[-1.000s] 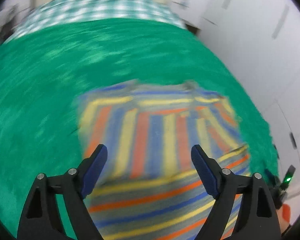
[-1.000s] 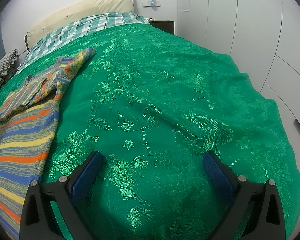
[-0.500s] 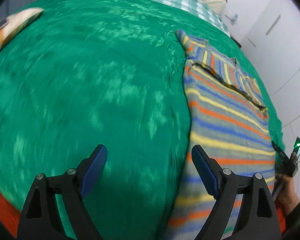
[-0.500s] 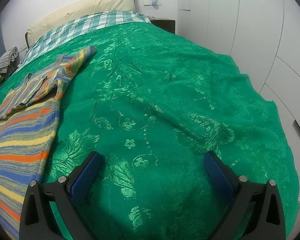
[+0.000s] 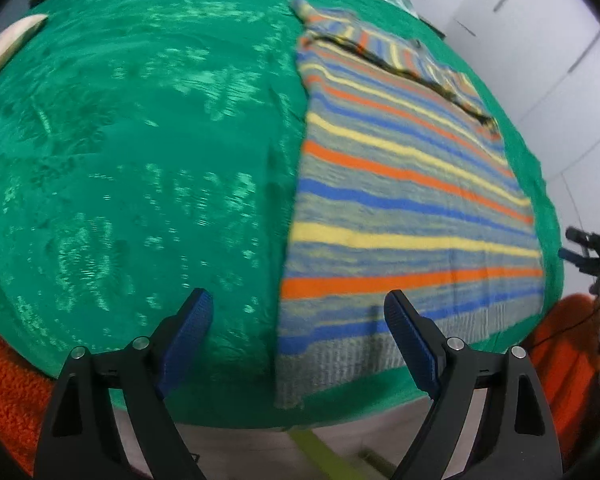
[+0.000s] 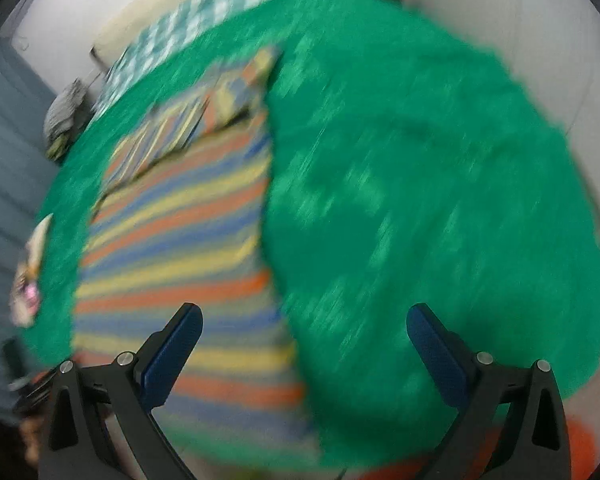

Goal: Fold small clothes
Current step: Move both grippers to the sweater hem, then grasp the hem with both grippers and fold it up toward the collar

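A striped knit sweater [image 5: 404, 200] in grey, blue, yellow and orange lies flat on the green bedspread [image 5: 140, 160], its hem at the bed's near edge and a sleeve folded across its far end. My left gripper [image 5: 300, 312] hovers open above the hem's left corner, nothing between its blue pads. In the blurred right wrist view the same sweater [image 6: 180, 248] lies left of centre, and my right gripper [image 6: 304, 328] hangs open over its right edge near the hem, empty.
The bedspread [image 6: 420, 200] ends at the near edge just below the grippers. An orange fleece sleeve [image 5: 4, 392] shows at the lower corners. A checked sheet [image 6: 220, 12] and pillow lie at the head of the bed; white wardrobe doors [image 5: 540, 40] stand to the right.
The left gripper swung left and down toward the hem's left corner. The right gripper has just swung left and tilted, bringing the sweater under it. Both stayed open.
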A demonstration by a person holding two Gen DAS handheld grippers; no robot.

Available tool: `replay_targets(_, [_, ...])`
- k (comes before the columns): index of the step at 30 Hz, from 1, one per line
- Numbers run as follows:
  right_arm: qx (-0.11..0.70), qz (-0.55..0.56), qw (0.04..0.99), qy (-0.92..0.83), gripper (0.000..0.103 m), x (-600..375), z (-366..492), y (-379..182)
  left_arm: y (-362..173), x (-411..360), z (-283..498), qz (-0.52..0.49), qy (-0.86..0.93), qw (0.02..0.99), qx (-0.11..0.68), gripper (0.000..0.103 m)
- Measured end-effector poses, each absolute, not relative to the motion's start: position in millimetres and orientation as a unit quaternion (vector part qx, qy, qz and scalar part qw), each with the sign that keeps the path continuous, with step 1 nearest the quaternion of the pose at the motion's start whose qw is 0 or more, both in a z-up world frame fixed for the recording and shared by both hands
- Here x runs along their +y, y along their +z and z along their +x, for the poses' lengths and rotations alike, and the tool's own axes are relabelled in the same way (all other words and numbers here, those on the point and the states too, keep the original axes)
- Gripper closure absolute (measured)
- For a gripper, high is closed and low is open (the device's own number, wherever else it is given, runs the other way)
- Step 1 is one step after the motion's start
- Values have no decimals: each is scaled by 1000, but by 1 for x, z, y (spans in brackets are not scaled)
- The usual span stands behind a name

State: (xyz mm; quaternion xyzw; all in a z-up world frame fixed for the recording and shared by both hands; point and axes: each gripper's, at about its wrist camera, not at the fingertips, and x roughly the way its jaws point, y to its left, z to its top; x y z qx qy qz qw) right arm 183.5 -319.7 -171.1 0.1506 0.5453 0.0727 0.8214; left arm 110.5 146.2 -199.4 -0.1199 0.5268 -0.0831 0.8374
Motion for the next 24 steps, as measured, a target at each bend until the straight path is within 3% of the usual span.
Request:
replay_targets(3, [601,149,778,111,8,-302,169,-187,-202,137,111,-107,-93,834,534,15])
replay_targets(5, [626,133,758,126,11,-289,162,-199,-203,130,111,-94,-98,830,540,24])
replay_targets(8, [653,103,739,129,15,-271,158,-217,-207,120,106,-59,-99,826,552,48])
replay_targets(9, [658,99,735,131,25,-269,158,-222,-207,116,105,-41,-91,828,552,65])
replay_targets(10, [665,95,729,132,45,-268,160,-227,-207,116,105,-37,-93,827,553,99])
replay_targets(11, [672,87,724,129,60,-267,162,-230,-207,117,105,-51,-105,820,561,98])
replay_targets(12, [676,81,723,122,97,-269,162,-231,-205,119,104,-62,-103,819,561,99])
replay_targets(19, [627,192,732,185,97,-289,172,-179,-156,156,123,-195,-139,816,526,99])
replay_targets(24, [546,270,763,216,97,-301,241,-125,-105,180,219,-213,-144,840,478,99])
